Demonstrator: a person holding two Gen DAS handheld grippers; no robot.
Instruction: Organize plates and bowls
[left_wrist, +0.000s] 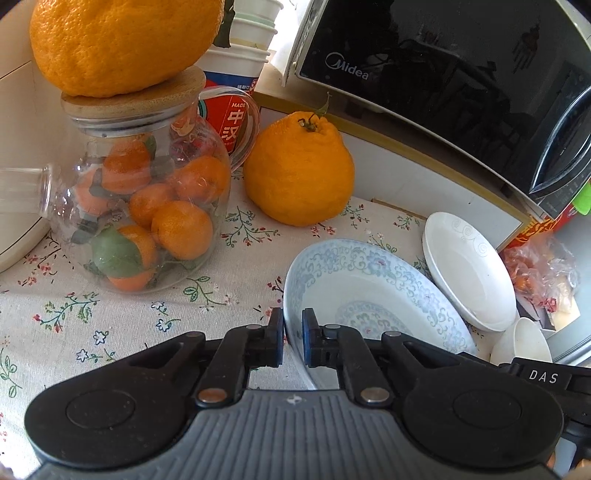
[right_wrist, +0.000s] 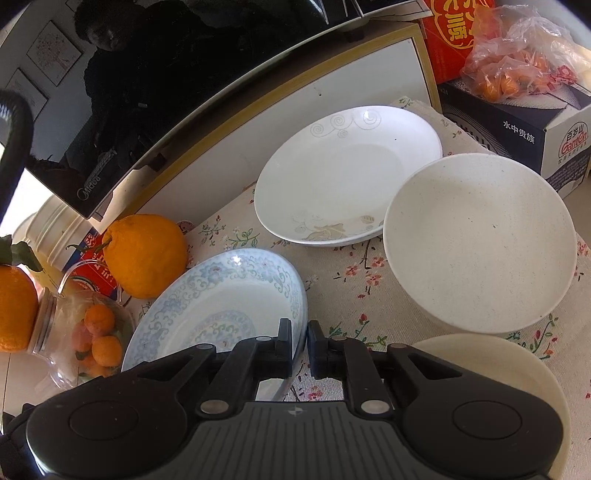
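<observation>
A black glass-fronted microwave oven (left_wrist: 461, 92) on its white wooden stand (right_wrist: 288, 122) filled the top of both views, from ten to two o'clock, as we worked at the floral tablecloth (left_wrist: 110, 325) below it. A clear glass jar of small oranges (left_wrist: 147, 206) under a bamboo lid stood at nine o'clock in the left view, a large knobbly orange citrus fruit (left_wrist: 299, 170) just beside it at twelve.

We held the blue-and-white floral porcelain plate (right_wrist: 229, 295) by opposite rims: our left gripper (left_wrist: 293, 338) clenched on its left edge, our right gripper (right_wrist: 300, 347) clamped on its right edge. We judged the two-sided hold was meant to keep the wide, shallow dish level for lifting onto another. The plate sat at six o'clock in both views, glossy, with pale blue scrollwork round the rim and a medallion at the centre; whether it was clear of the cloth we could not tell.

A speckled cream bowl (right_wrist: 480, 240) lay at three o'clock in the right view, overlapping a white plate with grey swirls (right_wrist: 343, 177) at one o'clock. Part of a smaller cream dish (right_wrist: 517, 376) showed at four o'clock.
</observation>
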